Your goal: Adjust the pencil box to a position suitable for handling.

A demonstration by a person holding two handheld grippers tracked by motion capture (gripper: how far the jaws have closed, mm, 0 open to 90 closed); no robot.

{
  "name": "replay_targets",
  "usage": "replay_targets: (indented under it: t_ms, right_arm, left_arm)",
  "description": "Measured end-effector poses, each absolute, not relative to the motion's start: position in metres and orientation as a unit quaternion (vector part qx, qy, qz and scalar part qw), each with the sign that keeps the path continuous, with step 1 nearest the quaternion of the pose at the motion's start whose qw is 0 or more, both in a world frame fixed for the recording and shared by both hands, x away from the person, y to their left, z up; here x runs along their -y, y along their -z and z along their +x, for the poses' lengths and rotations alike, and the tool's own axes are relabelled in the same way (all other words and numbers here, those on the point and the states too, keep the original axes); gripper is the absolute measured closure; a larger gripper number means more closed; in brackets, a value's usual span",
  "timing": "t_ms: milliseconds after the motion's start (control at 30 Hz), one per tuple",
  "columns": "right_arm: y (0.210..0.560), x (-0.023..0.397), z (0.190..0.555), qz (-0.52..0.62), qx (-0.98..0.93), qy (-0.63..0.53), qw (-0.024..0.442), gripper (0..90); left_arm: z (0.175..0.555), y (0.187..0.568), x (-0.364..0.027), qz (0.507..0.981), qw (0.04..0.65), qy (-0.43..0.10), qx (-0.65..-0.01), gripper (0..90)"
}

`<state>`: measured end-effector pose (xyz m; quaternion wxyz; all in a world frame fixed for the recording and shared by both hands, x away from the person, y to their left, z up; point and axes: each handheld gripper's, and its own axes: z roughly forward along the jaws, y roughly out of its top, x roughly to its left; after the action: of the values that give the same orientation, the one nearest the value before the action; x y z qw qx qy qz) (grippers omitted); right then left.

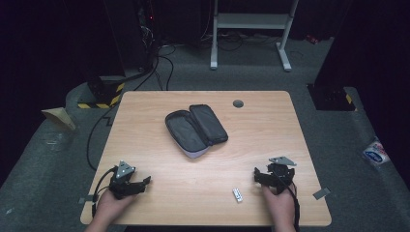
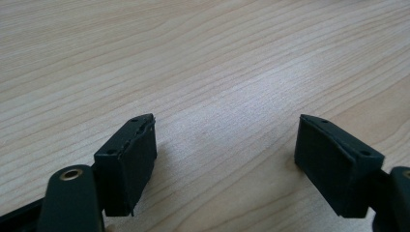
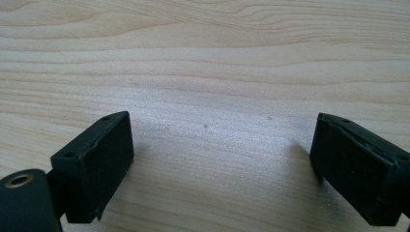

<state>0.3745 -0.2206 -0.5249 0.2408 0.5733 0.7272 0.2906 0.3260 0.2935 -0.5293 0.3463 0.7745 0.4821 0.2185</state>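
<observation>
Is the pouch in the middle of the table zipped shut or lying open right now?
Open. The pouch lies flat on the table with its flap folded back, dark lining facing up. Nothing visible inside.

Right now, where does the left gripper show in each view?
High view: the left gripper lies at the near left corner of the table, in the person's hand, jaws pointing right.
Left gripper view: its two open jaws rise from the bottom edge, bare wood between.
Right gripper view: I can't place it there.
Shared landmark: the wood-grain table.

Wooden table bears open pouch, small white block
</observation>
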Motion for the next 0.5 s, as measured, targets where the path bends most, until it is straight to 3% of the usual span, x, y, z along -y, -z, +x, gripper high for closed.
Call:
replay_targets:
  t_ms: [500]
  right_arm:
    - [0.5248,0.2207,0.3745,0.572,-0.728,-0.294,0.239,9.7]
  left_arm:
    - [0.3264,0.5287,-0.2860,0.776,0.338,-0.214,-0.488,16.1]
